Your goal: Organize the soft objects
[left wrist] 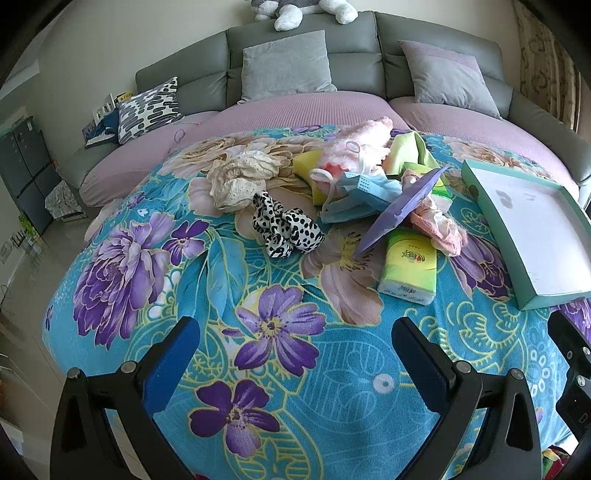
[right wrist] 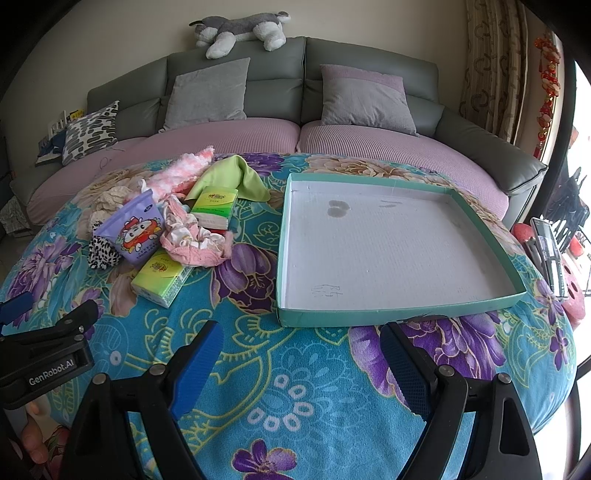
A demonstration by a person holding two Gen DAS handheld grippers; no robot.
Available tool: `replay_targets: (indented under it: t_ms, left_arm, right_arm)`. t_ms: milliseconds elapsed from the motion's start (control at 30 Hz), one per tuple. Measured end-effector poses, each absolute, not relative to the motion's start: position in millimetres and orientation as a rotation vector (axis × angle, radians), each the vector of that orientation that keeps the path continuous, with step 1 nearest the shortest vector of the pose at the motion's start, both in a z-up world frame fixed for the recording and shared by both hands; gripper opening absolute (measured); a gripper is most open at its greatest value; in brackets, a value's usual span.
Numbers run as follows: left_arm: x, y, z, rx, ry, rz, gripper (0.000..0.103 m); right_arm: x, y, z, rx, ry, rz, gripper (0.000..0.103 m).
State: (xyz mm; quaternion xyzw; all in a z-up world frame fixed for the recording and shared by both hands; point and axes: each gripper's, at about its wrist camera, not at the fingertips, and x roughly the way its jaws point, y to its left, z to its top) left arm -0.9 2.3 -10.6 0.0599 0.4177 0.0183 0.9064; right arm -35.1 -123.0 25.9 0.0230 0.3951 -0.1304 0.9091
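A heap of soft things lies on the floral blanket (left wrist: pixel 280 369): a leopard-print scrunchie (left wrist: pixel 286 230), cream lace cloth (left wrist: pixel 240 177), a blue face mask (left wrist: pixel 354 192), pink fluffy cloth (left wrist: pixel 365 144), green cloth (right wrist: pixel 232 175), a purple pouch (right wrist: pixel 136 230), pink underwear (right wrist: pixel 192 240) and two green tissue packs (right wrist: pixel 160 275), (right wrist: pixel 216 205). A shallow teal box (right wrist: pixel 395 317) with a white floor lies empty to the right. My left gripper (left wrist: pixel 295 350) is open, short of the heap. My right gripper (right wrist: pixel 299 354) is open in front of the box.
A grey sofa (right wrist: pixel 369 55) with purple seat covers and grey cushions (right wrist: pixel 365 98) stands behind. A plush dog (right wrist: pixel 240 31) lies on its back. A patterned pillow (left wrist: pixel 149 107) sits at its left end. Curtains (right wrist: pixel 495 66) hang at right.
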Motion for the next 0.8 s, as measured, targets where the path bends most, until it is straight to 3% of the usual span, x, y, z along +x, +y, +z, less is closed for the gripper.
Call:
replay_targets:
  t_ms: [800]
  left_arm:
    - [-2.1,3.3,-10.3,0.117,0.857,0.042,0.103]
  right_arm:
    - [-31.5,-120.6,28.2,0.052,0.803,-0.272,0.089]
